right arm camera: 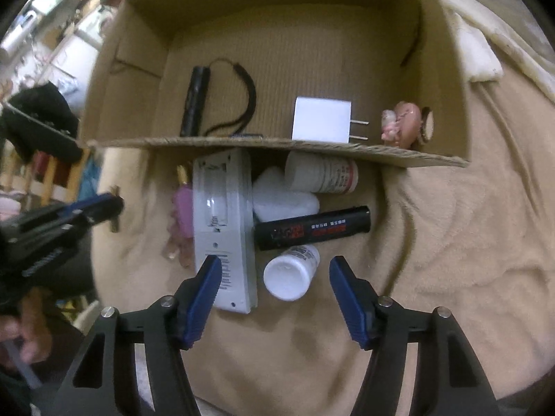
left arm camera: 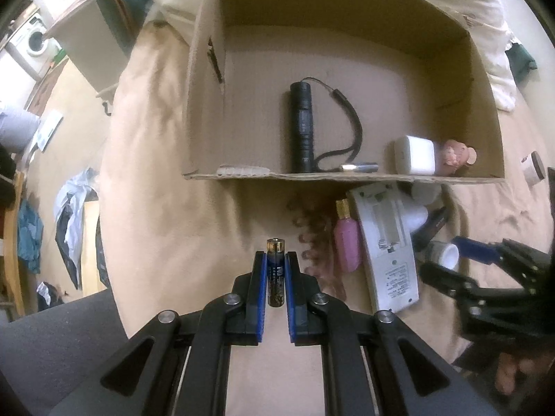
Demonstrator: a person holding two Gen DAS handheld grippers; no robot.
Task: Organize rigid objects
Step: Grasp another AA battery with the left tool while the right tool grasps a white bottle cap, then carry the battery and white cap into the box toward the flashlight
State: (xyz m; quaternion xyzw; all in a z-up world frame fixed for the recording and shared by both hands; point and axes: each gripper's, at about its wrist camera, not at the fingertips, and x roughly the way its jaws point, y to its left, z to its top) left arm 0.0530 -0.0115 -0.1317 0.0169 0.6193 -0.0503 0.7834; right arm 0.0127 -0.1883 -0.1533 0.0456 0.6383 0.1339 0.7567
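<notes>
The left gripper (left arm camera: 275, 263) is clamping an AA battery (left arm camera: 275, 270) between its blue fingers (left arm camera: 258, 287), holding it upright above the beige blanket (left arm camera: 166, 173), just short of the cardboard box (left arm camera: 347, 176). The battery is a small, stiff, smooth metal cylinder, light enough that the flat pads are gripping its sides securely; being slick, it is likely to twist if the squeeze loosens.

The right gripper (right arm camera: 275, 277) is hanging over the pile in front of the box with its fingers (right arm camera: 204, 294) apart and nothing pressed between them. Lying between them, cap toward the camera, is a small white bottle (right arm camera: 291, 270). It is probably hard plastic, light and round, so it is apt to roll; taking it across the body just behind the cap looks the safest hold. Whether it is full or empty I cannot tell.

Touching it on one side is a long white remote (right arm camera: 223, 222), lying back up with its battery bay open, and just beyond is a black cylinder (right arm camera: 312, 228). Inside the box are already lying a black flashlight (left arm camera: 301, 128), a white charger (right arm camera: 321, 119) and a pink figurine (right arm camera: 402, 123).
</notes>
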